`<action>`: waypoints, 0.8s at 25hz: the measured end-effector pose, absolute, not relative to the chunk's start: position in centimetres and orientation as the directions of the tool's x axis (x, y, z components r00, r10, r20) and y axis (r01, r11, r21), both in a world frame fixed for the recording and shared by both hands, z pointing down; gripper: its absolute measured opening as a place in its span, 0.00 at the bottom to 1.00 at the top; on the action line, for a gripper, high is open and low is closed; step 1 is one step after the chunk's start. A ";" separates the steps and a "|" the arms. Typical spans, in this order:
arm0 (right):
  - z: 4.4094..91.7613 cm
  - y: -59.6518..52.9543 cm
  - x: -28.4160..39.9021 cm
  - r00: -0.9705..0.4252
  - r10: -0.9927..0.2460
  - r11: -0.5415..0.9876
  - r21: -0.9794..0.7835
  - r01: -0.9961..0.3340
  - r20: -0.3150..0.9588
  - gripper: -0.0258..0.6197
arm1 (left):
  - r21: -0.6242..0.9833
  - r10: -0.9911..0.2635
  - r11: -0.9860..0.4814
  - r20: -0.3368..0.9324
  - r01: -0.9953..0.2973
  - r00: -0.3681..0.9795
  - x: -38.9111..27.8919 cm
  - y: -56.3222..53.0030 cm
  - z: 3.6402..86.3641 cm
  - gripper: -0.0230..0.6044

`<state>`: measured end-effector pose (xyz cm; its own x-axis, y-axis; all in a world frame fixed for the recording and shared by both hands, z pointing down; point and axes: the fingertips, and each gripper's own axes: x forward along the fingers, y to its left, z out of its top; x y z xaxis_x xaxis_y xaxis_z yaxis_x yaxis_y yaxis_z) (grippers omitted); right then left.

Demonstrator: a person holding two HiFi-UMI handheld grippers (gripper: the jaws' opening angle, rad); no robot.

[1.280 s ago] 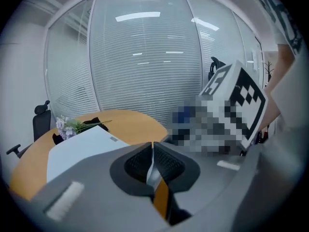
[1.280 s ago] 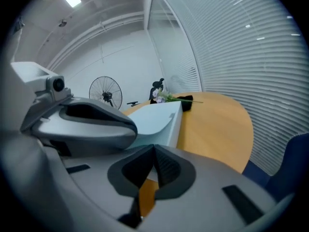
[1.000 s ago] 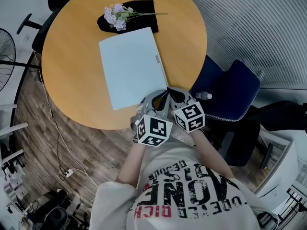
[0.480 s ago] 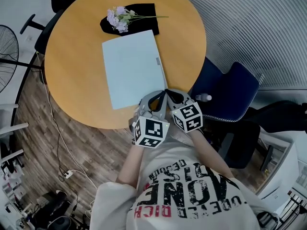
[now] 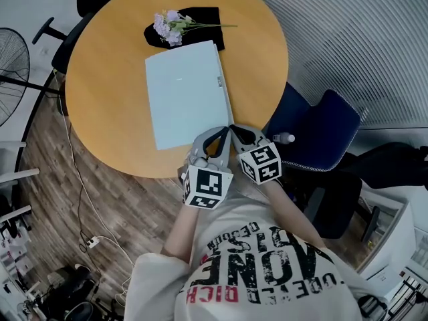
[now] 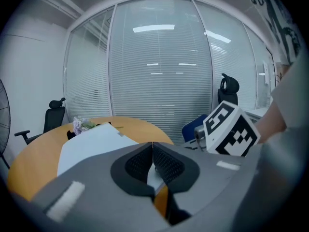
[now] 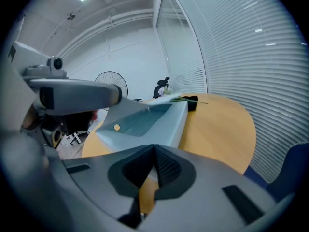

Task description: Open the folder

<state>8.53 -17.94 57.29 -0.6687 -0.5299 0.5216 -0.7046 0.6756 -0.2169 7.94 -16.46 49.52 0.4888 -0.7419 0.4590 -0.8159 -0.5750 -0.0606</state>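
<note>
- In the head view, the folder's (image 5: 184,99) near corner was hidden beneath the left gripper (image 5: 224,132) and the right gripper (image 5: 234,130).
- We saw the black cloth (image 5: 204,15) only in part; the flowers (image 5: 167,25) lay over it.
- The fan (image 5: 15,65) was cut off by the left edge.
- We could not read the small mark (image 5: 219,81) on the folder's side: too small.
</note>
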 end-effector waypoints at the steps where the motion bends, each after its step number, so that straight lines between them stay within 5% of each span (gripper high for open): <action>1: 57.3 -18.0 8.6 -0.667 -0.531 0.674 -0.217 -0.706 0.522 0.06 | -0.068 -0.756 -0.566 0.442 -0.822 0.483 7.9 -16.4 48.9 0.06; 20: 57.2 -18.2 8.7 -0.643 -0.532 0.663 -0.201 -0.721 0.550 0.06 | 0.093 -0.947 -0.266 0.163 -0.960 0.278 -2.8 -14.1 38.0 0.06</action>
